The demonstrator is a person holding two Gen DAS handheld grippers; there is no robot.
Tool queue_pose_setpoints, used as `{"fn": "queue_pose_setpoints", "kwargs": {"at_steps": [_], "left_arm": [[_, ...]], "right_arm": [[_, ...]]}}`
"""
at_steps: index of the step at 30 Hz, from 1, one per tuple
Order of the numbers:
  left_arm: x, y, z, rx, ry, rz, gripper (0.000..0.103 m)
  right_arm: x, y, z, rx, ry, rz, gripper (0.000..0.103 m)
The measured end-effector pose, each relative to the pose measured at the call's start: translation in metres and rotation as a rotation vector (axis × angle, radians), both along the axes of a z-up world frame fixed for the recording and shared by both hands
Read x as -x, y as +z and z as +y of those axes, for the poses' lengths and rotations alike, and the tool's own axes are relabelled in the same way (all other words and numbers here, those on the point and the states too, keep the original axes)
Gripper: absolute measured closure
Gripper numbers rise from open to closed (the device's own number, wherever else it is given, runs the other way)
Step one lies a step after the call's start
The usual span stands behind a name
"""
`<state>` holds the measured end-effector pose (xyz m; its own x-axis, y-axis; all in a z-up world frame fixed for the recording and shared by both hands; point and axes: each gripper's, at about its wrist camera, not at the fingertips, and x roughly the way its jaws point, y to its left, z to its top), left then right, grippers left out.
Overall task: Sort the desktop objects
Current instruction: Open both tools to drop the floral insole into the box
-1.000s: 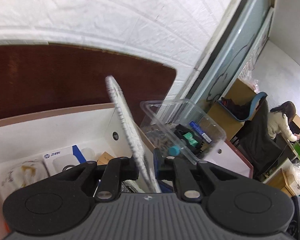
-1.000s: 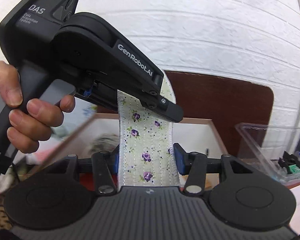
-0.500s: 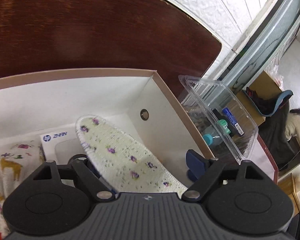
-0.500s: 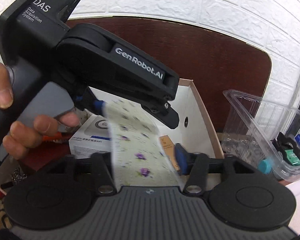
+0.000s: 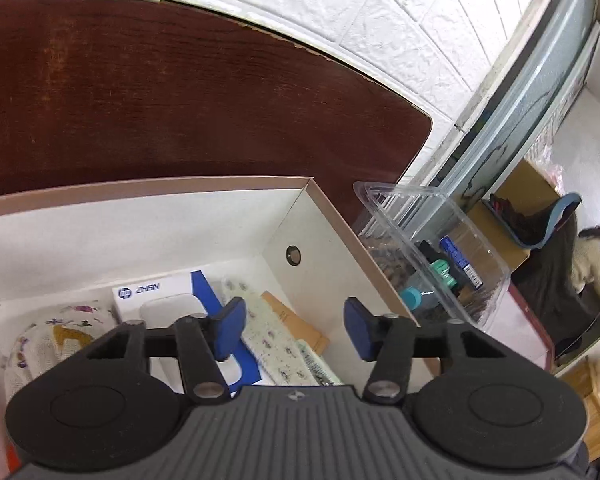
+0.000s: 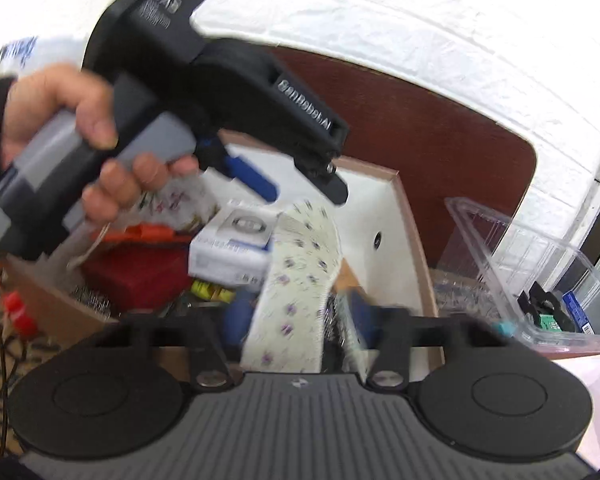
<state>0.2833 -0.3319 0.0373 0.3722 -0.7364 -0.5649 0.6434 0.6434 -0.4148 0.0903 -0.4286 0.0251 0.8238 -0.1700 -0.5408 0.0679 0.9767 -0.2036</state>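
Two red items [image 6: 140,276] in box [image 6: 412,232]: right view only.

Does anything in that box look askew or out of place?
Yes. The floral insole is not flat: it lies slanted in the box, propped over the HP carton and a tan packet.

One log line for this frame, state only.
insole: in box, free | left gripper: open, empty, closing | right gripper: insole between fingers, blurred

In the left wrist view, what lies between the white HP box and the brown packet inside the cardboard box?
The floral insole, lying flat between the HP box and the brown packet.
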Motion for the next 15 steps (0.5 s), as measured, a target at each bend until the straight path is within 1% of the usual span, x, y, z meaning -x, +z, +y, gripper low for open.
{"fn": "queue_pose_setpoints", "kwargs": {"at_steps": [2,4,5,6,7,8,9,10,11,12,15], "left_arm": [[0.003,0.001,0.003,-0.004,0.009,-0.015,0.045],[0.004,0.003,0.007,-0.004,0.022,-0.009,0.035],[0.004,0.004,0.009,0.0,0.034,-0.006,0.034],[0.004,0.005,0.012,0.006,0.045,-0.007,0.033],[0.005,0.007,0.014,0.009,0.053,-0.007,0.03],[0.006,0.009,0.017,0.011,0.059,-0.004,0.028],[0.007,0.011,0.02,0.016,0.063,0.001,0.024],[0.009,0.013,0.024,0.027,0.061,0.001,0.022],[0.011,0.015,0.029,0.038,0.055,-0.004,0.021],[0.014,0.018,0.034,0.048,0.05,-0.014,0.02],[0.026,0.023,0.046,0.066,0.057,-0.03,0.017]], "right_arm": [[-0.006,-0.001,-0.002,-0.041,0.014,0.024,0.07],[-0.013,-0.001,0.0,-0.073,0.031,0.053,0.074],[-0.018,0.0,-0.004,-0.109,0.04,0.07,0.075],[-0.022,0.002,-0.007,-0.126,0.02,0.077,0.078],[-0.028,0.001,-0.007,-0.074,-0.035,0.084,0.078],[-0.036,-0.002,-0.008,-0.018,-0.09,0.096,0.077],[-0.041,-0.004,-0.013,-0.03,-0.115,0.109,0.077],[-0.042,-0.005,-0.019,-0.084,-0.117,0.113,0.077],[-0.039,-0.004,-0.022,-0.134,-0.113,0.098,0.077],[-0.033,-0.003,-0.023,-0.163,-0.106,0.08,0.076],[-0.021,0.001,-0.017,-0.161,-0.082,0.055,0.074]]}}
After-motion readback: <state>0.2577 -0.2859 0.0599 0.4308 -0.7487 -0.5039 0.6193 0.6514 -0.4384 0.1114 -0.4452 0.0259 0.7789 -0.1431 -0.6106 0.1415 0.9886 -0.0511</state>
